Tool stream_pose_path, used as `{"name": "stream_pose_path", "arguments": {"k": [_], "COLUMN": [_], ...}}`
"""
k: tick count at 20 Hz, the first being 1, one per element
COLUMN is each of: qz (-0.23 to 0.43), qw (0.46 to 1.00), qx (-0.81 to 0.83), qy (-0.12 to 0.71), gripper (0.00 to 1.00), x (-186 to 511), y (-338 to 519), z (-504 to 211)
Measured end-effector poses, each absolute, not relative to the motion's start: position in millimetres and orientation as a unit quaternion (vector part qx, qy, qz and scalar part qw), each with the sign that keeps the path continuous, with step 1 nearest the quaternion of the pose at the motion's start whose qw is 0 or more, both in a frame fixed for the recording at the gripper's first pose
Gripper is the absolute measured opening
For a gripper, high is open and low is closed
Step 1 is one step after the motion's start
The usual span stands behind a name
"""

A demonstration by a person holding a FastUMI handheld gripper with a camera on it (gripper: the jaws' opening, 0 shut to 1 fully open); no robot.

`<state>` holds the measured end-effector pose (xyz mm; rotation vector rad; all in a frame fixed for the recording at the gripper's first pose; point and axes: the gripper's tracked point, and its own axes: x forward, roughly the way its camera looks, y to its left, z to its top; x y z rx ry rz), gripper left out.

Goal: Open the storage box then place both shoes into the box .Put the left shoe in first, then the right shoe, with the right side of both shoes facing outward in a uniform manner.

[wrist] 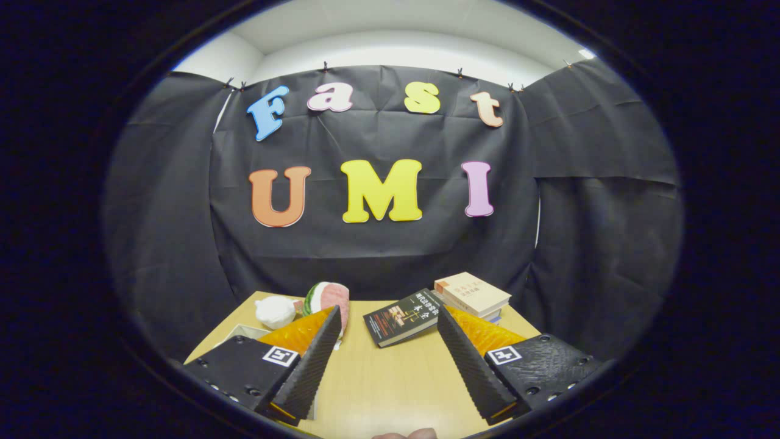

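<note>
Hand-held gripper (387, 360) held level above table (378, 390), fingers wide apart, clamped on nothing. Just ahead between fingers: dark book (403, 317), book stack (472, 296) beyond. Pale flat corner (244, 332) beside left finger, possibly storage box, can't confirm. Likely needs swinging left.

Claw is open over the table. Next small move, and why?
Probably tilt the claw down and towards the pale flat edge beside one finger. It may be the storage box, though I cannot tell. The fingers are open with nothing between them, and beyond them on the table lie a dark book, a book stack and a plush.
</note>
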<state>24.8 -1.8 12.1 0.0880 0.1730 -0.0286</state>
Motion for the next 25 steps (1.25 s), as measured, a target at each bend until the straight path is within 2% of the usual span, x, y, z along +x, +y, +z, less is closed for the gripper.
{"name": "stream_pose_path", "arguments": {"k": [11, 25], "qz": [-0.013, 0.021], "qw": [0.997, 0.996], "qx": [0.037, 0.058], "qy": [0.064, 0.07], "gripper": [0.97, 0.96], "x": [32, 47], "y": [-52, -73], "z": [20, -1]}}
